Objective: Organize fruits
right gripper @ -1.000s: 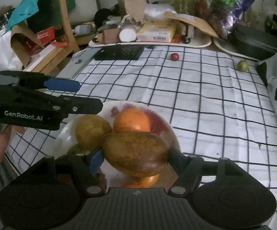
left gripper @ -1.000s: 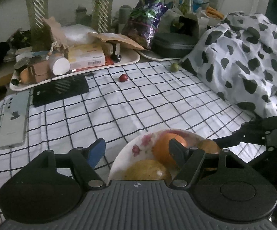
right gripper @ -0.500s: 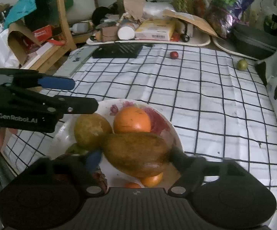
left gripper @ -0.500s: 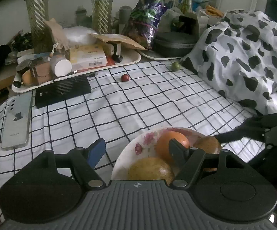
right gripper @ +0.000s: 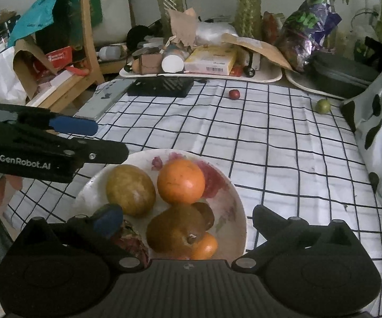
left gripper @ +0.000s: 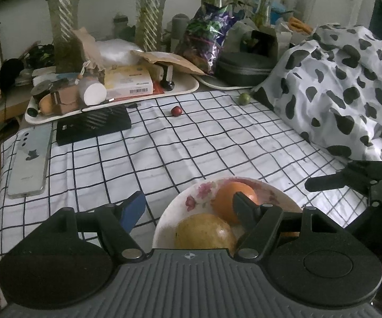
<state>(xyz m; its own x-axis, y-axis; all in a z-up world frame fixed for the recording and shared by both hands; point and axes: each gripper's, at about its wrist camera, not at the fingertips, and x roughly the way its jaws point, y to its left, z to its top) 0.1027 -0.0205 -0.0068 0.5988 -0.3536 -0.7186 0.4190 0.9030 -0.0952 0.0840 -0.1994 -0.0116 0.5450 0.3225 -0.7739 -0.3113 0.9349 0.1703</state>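
A floral plate (right gripper: 228, 206) on the checked cloth holds an orange (right gripper: 180, 181), a yellow-brown round fruit (right gripper: 130, 190), a brown pear-like fruit (right gripper: 176, 229), a small orange fruit (right gripper: 204, 246) and a dark fruit (right gripper: 131, 239). My right gripper (right gripper: 183, 218) is open and empty just above the brown fruit. My left gripper (left gripper: 189, 206) is open and empty at the plate's (left gripper: 175, 206) left rim, by the orange (left gripper: 232, 201) and the yellow fruit (left gripper: 204, 232). A small red fruit (left gripper: 176, 110) and a small green fruit (left gripper: 244, 98) lie far back on the cloth.
A black box (left gripper: 93, 128) and a phone (left gripper: 30, 160) lie at the back left of the cloth. A cluttered white tray (left gripper: 111, 90), a black case (left gripper: 243, 69) and plant vases stand behind. A cow-print cloth (left gripper: 349, 79) is heaped on the right.
My right gripper has opened and let go of the brown fruit, which now rests on the plate among the others. My left gripper has stayed open, shifting slightly.
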